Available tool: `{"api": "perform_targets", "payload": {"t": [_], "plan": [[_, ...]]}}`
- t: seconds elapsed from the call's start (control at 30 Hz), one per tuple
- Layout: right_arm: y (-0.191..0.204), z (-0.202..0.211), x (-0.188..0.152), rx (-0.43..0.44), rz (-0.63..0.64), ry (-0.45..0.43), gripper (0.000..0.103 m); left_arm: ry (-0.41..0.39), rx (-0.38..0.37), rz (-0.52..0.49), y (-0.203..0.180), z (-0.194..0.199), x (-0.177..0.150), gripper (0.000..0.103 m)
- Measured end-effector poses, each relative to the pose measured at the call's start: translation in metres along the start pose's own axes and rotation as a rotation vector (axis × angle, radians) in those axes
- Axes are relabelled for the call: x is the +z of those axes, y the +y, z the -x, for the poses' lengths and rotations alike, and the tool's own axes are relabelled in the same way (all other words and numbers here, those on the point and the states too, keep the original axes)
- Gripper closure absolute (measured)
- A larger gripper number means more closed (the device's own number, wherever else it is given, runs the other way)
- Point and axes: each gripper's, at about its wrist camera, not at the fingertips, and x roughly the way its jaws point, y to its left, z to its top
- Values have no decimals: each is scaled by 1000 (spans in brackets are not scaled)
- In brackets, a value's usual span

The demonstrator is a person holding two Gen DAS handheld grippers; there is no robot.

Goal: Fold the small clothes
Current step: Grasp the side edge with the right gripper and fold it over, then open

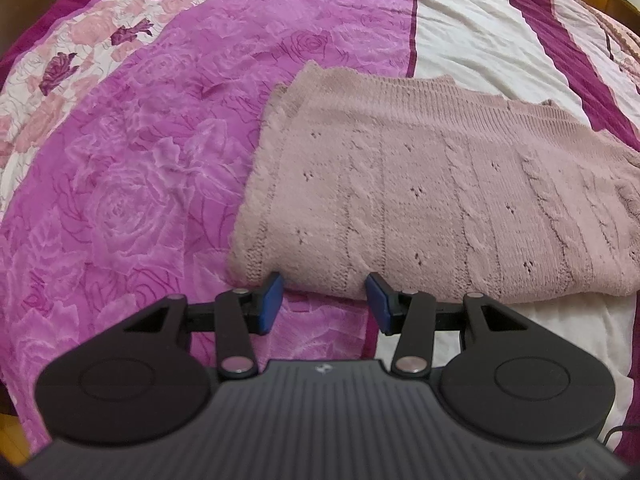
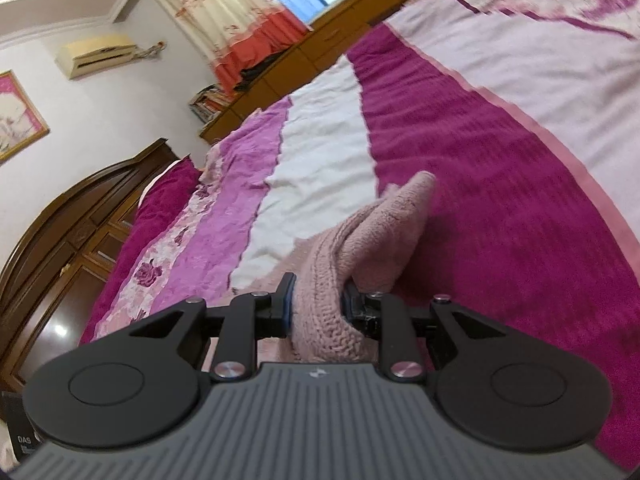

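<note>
Now | left tool (image 1: 325,300) wide, seemingly empty | right tool (image 2: 318,304) clamps sweater (image 2: 320,320)

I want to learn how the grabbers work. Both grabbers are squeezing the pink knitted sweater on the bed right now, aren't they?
Not quite. Only the right gripper is squeezing the pink knitted sweater; the right wrist view shows a bunch of knit pinched between its fingers. In the left wrist view, the left gripper is open, its blue fingers apart at the sweater's near edge on the bed.
</note>
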Motion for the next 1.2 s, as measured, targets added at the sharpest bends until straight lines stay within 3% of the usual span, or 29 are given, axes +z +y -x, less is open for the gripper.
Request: {"api": "perform_targets", "payload": {"t": [0.4, 0.67, 0.73, 0.8, 0.83, 1.0, 1.2], "plan": [[84, -13, 10, 148, 91, -9, 80, -63, 40, 11, 27, 21, 13, 55], [143, -37, 3, 268, 50, 38, 84, -64, 66, 67, 62, 26, 7, 55], [160, -43, -3, 298, 48, 49, 89, -64, 71, 81, 71, 27, 5, 55], [177, -51, -11, 339, 52, 64, 102, -65, 78, 95, 79, 28, 3, 55], [187, -55, -16, 367, 56, 78, 101, -64, 81, 102, 83, 29, 2, 55], [225, -74, -52, 323, 172, 153, 101, -58, 78, 122, 95, 28, 0, 55], [208, -78, -79, 254, 126, 201, 100, -66, 55, 96, 90, 29, 2, 55]]}}
